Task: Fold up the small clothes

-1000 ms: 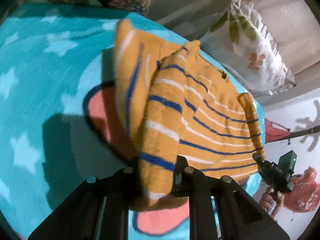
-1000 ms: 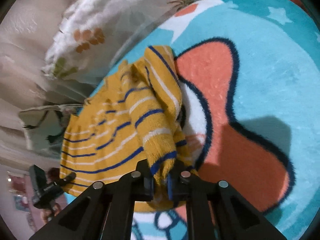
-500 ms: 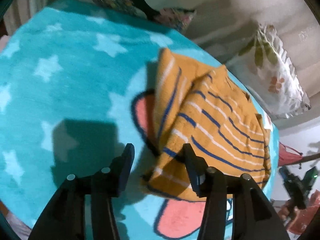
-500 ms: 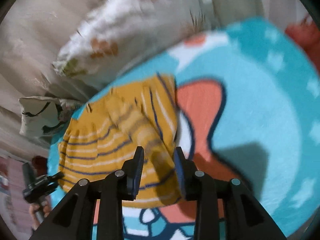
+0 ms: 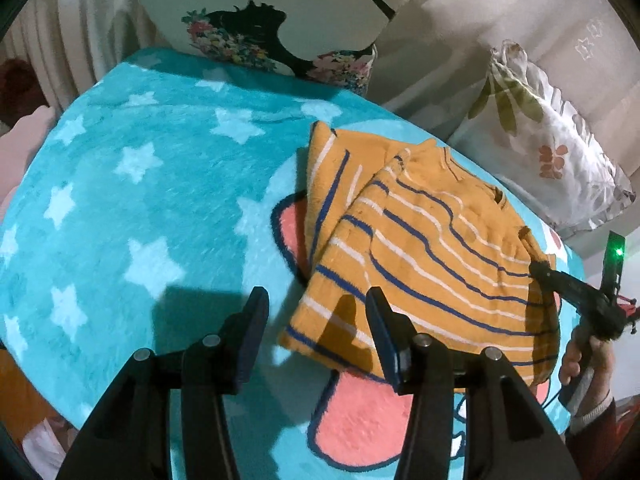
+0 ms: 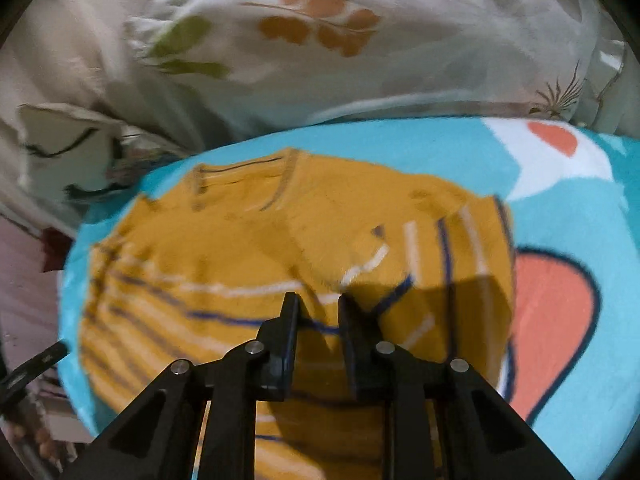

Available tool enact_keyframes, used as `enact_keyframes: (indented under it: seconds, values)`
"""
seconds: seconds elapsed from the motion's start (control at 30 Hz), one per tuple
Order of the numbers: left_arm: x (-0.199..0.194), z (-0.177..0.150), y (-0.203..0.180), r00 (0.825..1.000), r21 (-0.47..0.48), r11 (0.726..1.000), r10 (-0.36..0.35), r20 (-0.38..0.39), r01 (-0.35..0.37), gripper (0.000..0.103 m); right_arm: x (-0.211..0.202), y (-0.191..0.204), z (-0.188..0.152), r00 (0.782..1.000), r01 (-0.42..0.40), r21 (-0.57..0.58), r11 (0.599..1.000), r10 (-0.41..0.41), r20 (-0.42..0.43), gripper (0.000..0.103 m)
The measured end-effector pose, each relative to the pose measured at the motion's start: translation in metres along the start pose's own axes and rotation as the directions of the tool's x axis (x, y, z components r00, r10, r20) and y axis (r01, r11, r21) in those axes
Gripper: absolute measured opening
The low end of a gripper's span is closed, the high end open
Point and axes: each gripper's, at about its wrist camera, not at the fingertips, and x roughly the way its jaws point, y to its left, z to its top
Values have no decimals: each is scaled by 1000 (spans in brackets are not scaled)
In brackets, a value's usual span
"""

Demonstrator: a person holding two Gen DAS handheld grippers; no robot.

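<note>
A small mustard-yellow sweater (image 5: 432, 248) with blue and white stripes lies on the turquoise star blanket (image 5: 132, 208), its left sleeve folded over the body. My left gripper (image 5: 316, 304) is open and empty, held above the sweater's near hem corner. The right gripper shows at the far right of the left wrist view (image 5: 576, 292), held in a hand. In the right wrist view the sweater (image 6: 256, 264) fills the middle, neckline away from me. My right gripper (image 6: 318, 308) hovers over it with the jaws apart and nothing between them.
A white leaf-print pillow (image 5: 552, 156) lies beyond the sweater, also in the right wrist view (image 6: 360, 40). A floral and black cushion (image 5: 280, 28) stands at the blanket's far edge. The blanket's edge (image 5: 560, 400) runs close to the sweater's right side.
Both grippers have let go of the sweater and opened. They have drawn back and up; the folded sleeve now rests flat on the body.
</note>
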Motion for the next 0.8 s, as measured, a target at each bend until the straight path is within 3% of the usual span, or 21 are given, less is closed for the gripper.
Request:
enact_keyframes:
  seconds: [0.07, 0.13, 0.4, 0.63, 0.8]
  values:
    - [0, -2, 2, 1000, -7, 1000, 12, 2, -12, 50, 3, -5, 9, 995, 104, -30, 994, -103, 14, 22]
    - [2, -4, 3, 1000, -18, 1000, 19, -3, -19, 51, 8, -13, 15, 988, 156, -48, 987, -155, 11, 20]
    - [17, -13, 7, 999, -59, 998, 26, -29, -27, 54, 17, -12, 23, 975, 221, -130, 967, -221, 15, 19]
    - [24, -15, 1, 999, -31, 999, 20, -41, -21, 58, 22, 9, 19, 946, 321, -245, 915, -320, 46, 19]
    - [36, -6, -2, 999, 3, 1000, -24, -40, 25, 66, 7, 22, 23, 941, 340, -218, 915, -332, 70, 21]
